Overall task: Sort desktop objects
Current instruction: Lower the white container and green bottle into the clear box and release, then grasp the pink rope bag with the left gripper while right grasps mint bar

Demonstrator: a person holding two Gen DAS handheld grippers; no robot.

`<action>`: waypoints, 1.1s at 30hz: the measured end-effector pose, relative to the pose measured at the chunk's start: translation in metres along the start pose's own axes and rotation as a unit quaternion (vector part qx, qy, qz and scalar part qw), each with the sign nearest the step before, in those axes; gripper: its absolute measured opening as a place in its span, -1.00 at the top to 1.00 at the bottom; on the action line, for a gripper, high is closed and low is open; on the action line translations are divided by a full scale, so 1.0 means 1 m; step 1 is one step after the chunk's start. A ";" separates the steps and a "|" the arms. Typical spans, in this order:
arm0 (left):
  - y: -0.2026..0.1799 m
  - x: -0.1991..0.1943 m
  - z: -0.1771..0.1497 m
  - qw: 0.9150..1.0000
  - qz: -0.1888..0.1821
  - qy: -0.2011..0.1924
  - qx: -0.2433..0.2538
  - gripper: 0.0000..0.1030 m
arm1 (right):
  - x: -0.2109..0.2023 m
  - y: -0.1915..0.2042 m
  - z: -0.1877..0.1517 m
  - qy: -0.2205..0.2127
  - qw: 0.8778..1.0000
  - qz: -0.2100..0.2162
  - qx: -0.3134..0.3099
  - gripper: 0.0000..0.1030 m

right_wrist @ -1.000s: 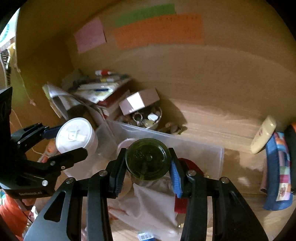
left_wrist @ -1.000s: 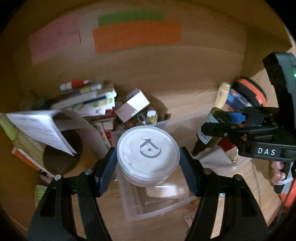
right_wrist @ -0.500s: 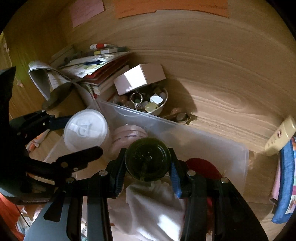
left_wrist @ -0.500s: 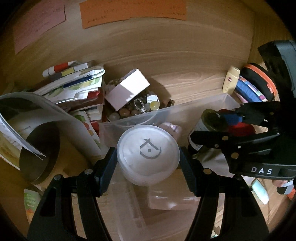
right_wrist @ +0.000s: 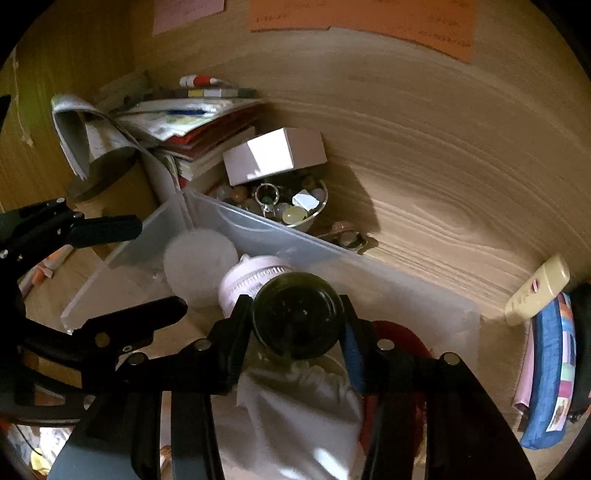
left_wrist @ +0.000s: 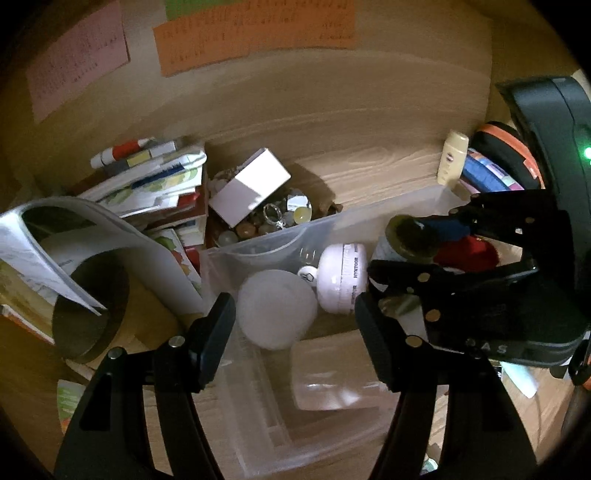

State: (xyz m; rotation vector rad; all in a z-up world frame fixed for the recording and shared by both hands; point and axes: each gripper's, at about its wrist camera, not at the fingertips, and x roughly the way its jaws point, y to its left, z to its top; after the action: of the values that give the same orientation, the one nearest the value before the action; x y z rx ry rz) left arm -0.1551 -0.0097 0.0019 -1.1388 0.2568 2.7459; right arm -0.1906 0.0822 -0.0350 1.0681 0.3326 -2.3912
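- the left gripper (left_wrist: pixel 295 325) stands spread wide, both fingers clear of the white round tub (left_wrist: pixel 277 308) that sits blurred between and just beyond them.
- that white round tub lies inside the clear plastic bin (left_wrist: pixel 255 398), near its back left corner, and shows in the right wrist view too, close to the bin's left wall.
- just beside the tub, touching or nearly so, a pale pink jar (left_wrist: pixel 341 282) lies on its side in the same bin.
- the right gripper (right_wrist: pixel 297 325) is pinching a dark green jar (right_wrist: pixel 298 319) by its lid, a finger pressed on either side, over the bin's middle.
- under the green jar a white cloth (right_wrist: pixel 306 410) is bunched in the bin, with something red (right_wrist: pixel 397 334) beside it to the right.
- behind the bin's far wall stands a glass bowl of small stones and trinkets (right_wrist: pixel 291 206), with a white box (right_wrist: pixel 275 155) tilted on its rim.
- a stack of books and papers (left_wrist: pixel 159 192) sits left of the bowl.
- a cream-coloured tube (right_wrist: pixel 537 290) leans at the right, against a blue pouch (right_wrist: pixel 554 373).
- orange and pink notes (left_wrist: pixel 255 33) hang on the wooden back panel.
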 end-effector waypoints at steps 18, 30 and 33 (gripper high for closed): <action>-0.002 -0.079 -0.034 0.999 0.018 -0.043 -0.005 -0.75 | -0.097 0.008 -0.036 -0.070 0.997 -0.022 0.006 -0.57; -0.017 -0.112 -0.099 0.999 0.025 -0.015 0.022 -0.89 | -0.126 0.010 -0.092 -0.057 0.997 -0.045 0.014 -0.67; -0.022 -0.115 -0.119 0.999 0.027 -0.008 0.033 -0.89 | -0.121 0.006 -0.108 -0.035 0.998 -0.047 0.025 -0.67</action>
State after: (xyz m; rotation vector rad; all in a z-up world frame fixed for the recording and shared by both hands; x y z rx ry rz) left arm 0.0113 -0.0231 -0.0018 -1.1075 0.3800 2.7703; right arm -0.0508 0.1622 -0.0156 1.0083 0.3054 -2.5259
